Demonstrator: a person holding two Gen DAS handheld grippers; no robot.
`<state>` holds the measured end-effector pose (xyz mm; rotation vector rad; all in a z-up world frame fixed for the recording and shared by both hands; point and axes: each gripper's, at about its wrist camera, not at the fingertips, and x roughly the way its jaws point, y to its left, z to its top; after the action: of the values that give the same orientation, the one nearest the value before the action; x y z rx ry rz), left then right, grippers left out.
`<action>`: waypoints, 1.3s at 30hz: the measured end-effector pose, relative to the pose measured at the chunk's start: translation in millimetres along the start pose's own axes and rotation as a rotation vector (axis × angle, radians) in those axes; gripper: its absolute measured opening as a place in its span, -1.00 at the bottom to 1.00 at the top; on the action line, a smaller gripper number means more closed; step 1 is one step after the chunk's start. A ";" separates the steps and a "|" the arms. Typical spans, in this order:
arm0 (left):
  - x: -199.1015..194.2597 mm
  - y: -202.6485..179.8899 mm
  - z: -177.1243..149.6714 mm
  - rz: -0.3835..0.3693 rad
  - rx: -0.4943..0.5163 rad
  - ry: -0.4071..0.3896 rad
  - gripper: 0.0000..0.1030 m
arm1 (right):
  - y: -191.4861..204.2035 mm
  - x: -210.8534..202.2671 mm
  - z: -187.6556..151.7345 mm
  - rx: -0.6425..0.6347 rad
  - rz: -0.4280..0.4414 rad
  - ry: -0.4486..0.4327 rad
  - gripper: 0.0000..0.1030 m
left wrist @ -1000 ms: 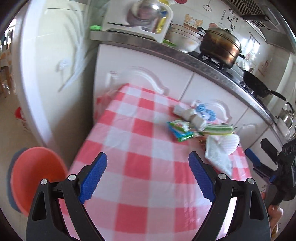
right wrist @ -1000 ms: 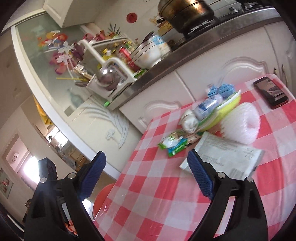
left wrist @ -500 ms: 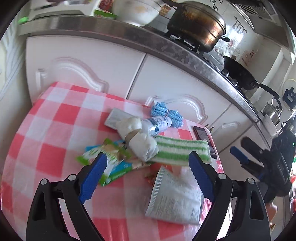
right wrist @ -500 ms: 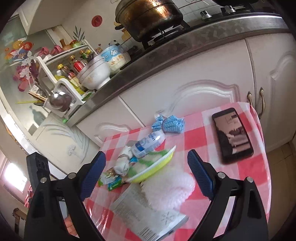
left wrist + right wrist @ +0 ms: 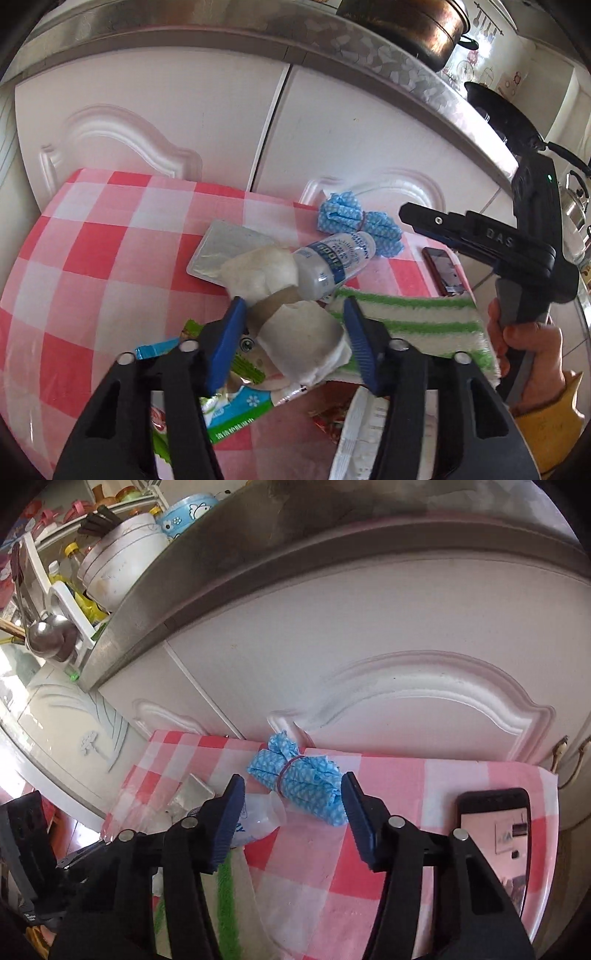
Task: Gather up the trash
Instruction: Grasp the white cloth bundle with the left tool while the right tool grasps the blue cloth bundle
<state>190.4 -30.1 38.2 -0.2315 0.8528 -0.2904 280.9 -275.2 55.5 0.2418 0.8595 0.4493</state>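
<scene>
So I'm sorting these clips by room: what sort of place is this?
Most likely a home kitchen: a metal-edged counter over white cabinet doors, a large pot and a black pan on it, and a rack of bottles and bowls. In front stands a checked-cloth table.

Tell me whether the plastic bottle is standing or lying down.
Lying down. The bottle rests on its side on the checked cloth, between the tissue wad and the blue bundle.
</scene>
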 end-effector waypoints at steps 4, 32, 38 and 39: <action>0.6 4.9 0.4 -0.016 -0.006 -0.005 -0.09 | 0.0 20.9 3.2 -0.072 -0.009 0.052 0.09; -35.8 3.9 -40.7 -0.068 0.059 0.072 -0.20 | 30.2 2.3 -57.1 -0.080 0.185 0.205 -0.79; -66.2 6.6 -71.8 -0.084 0.057 0.089 -0.23 | 53.0 -25.1 -97.7 -0.064 0.216 0.200 -0.79; -70.6 6.3 -76.5 -0.087 0.059 0.091 -0.23 | 57.0 -30.8 -105.6 -0.065 0.219 0.197 -0.80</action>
<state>88.9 -6.6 37.2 -0.2015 0.9242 -0.4100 165.6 -236.9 31.1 0.2348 1.0132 0.7129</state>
